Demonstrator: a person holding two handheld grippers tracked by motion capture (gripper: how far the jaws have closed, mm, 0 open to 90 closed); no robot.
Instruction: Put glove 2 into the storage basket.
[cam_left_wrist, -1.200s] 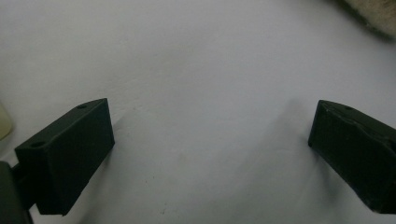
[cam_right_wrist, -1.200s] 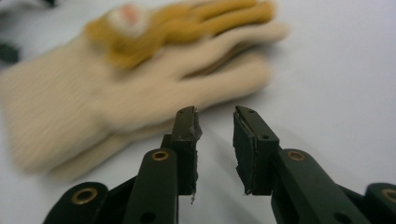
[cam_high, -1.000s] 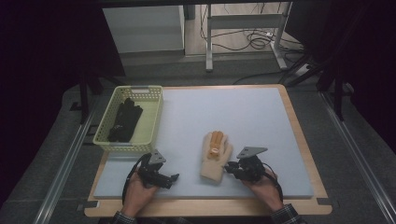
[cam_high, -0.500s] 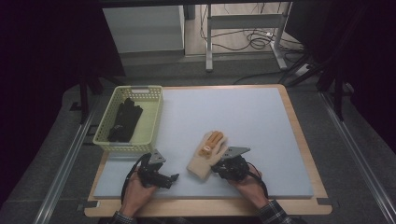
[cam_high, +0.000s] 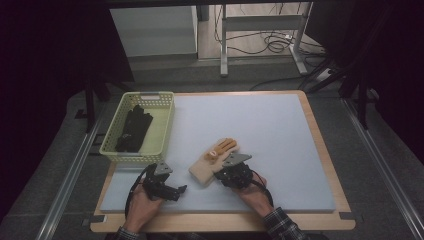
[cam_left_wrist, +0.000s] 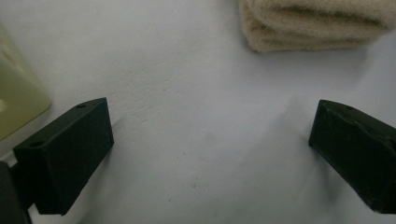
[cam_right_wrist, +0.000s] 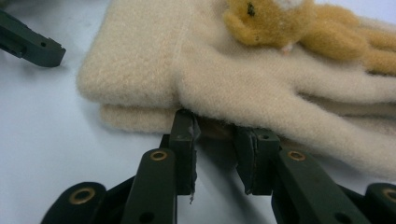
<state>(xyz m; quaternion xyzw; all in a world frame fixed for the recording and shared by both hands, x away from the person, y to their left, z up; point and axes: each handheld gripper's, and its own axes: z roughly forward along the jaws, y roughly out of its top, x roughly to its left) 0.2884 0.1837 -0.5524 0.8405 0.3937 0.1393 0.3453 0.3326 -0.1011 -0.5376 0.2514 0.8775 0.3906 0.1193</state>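
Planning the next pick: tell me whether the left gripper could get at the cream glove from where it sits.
Probably yes. The left gripper rests on the mat with its jaws wide open, and bare mat lies between it and the cream glove. The right gripper already sits at the glove's far edge.

My table (cam_high: 320, 150) has a wooden rim and is covered by a pale blue-grey mat (cam_high: 260, 125). Three things lie directly on the mat. A cream knitted glove (cam_high: 212, 162) with an orange teddy on it lies flat just ahead of my right tongs (cam_high: 227, 172), its near edge touching their tips, and ahead and to the right of my left tongs (cam_high: 175, 191). A pale yellow-green plastic basket (cam_high: 112, 145) stands at the mat's left edge, ahead of my left tongs and slightly to their left; it holds something dark.
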